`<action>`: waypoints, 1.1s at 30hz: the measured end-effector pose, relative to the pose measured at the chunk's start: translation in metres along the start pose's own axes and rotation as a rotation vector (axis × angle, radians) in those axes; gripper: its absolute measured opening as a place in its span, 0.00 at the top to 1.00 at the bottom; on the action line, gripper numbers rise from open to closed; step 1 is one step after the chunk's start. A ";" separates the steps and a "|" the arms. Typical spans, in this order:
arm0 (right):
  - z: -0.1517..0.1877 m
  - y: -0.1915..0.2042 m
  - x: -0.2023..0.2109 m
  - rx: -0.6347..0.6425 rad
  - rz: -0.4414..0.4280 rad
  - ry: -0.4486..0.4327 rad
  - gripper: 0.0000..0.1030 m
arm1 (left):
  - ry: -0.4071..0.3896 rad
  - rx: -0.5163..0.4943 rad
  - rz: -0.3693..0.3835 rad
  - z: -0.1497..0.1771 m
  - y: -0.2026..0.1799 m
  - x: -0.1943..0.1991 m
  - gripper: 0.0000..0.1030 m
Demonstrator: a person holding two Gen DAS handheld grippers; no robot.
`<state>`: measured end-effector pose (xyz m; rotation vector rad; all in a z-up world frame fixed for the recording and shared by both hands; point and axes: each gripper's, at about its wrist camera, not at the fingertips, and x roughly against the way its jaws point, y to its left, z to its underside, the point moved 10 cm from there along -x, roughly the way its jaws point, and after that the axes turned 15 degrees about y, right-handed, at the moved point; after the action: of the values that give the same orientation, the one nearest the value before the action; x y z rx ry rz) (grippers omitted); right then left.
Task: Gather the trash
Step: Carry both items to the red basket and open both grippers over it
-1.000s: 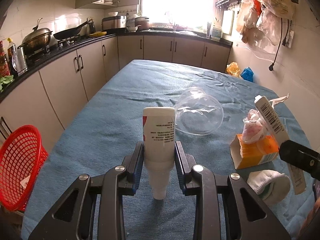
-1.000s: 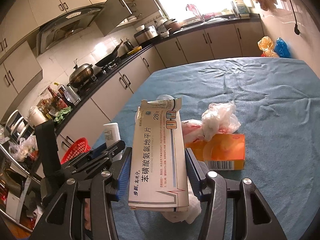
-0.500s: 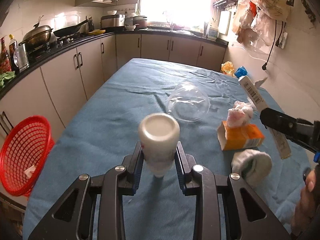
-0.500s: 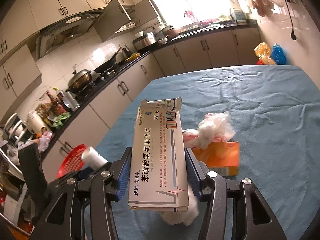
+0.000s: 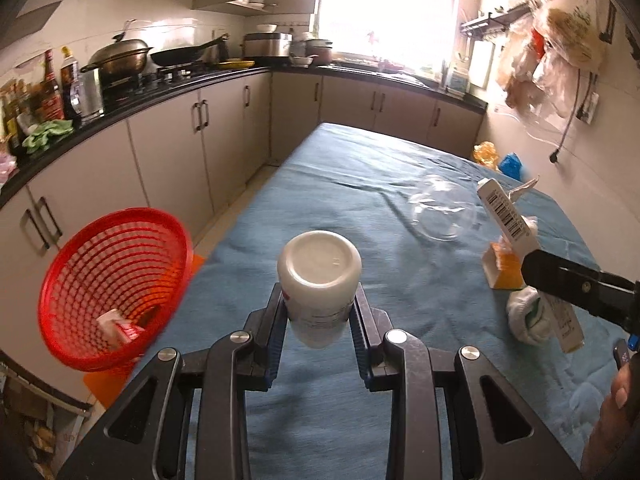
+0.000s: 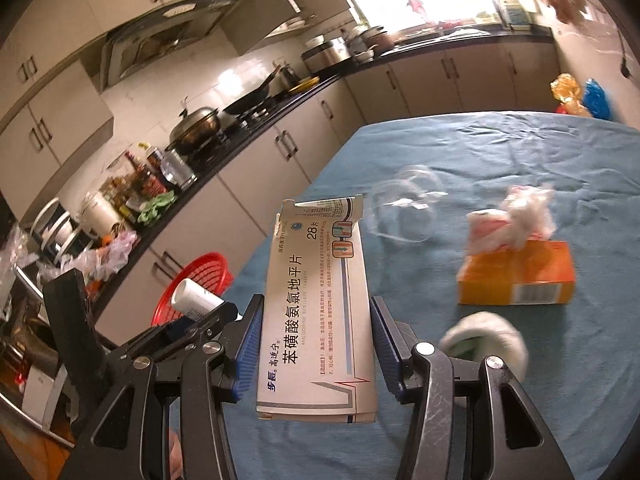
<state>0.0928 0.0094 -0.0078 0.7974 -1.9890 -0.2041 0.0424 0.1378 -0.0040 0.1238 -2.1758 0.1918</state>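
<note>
My left gripper (image 5: 319,312) is shut on a white plastic bottle (image 5: 319,276), its round base tipped toward the camera, above the near left of the blue table (image 5: 340,184). A red mesh basket (image 5: 116,280) stands off the table's left edge with a small wrapper inside. My right gripper (image 6: 316,336) is shut on a flat white medicine box (image 6: 318,304) with a torn top flap. In the right wrist view the left gripper (image 6: 204,320) and its bottle (image 6: 194,300) appear in front of the basket (image 6: 196,284). In the left wrist view the box (image 5: 508,216) shows at the right.
On the table lie a clear plastic dome lid (image 6: 404,212), an orange carton (image 6: 520,276) with crumpled tissue (image 6: 520,216) on top, and a white crumpled cup (image 6: 484,340). Cabinets and a cluttered counter (image 5: 132,92) run along the left. A person's hand (image 5: 612,420) shows at lower right.
Both grippers have swung left toward the red basket, which now looms larger in the left wrist view. The bottle has tipped so its base faces the camera. Both grips are unchanged.
</note>
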 end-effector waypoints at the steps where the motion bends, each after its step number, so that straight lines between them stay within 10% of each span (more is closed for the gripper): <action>1: 0.000 0.005 -0.002 0.008 0.002 0.004 0.46 | -0.002 0.010 -0.005 0.000 0.007 0.002 0.72; 33: -0.026 0.176 -0.152 0.215 -0.070 0.207 0.46 | -0.043 0.372 0.100 -0.023 0.222 0.013 0.73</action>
<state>0.0862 0.2427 -0.0243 0.9847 -1.8084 0.0520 0.0179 0.3601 -0.0009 0.2301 -2.1692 0.6555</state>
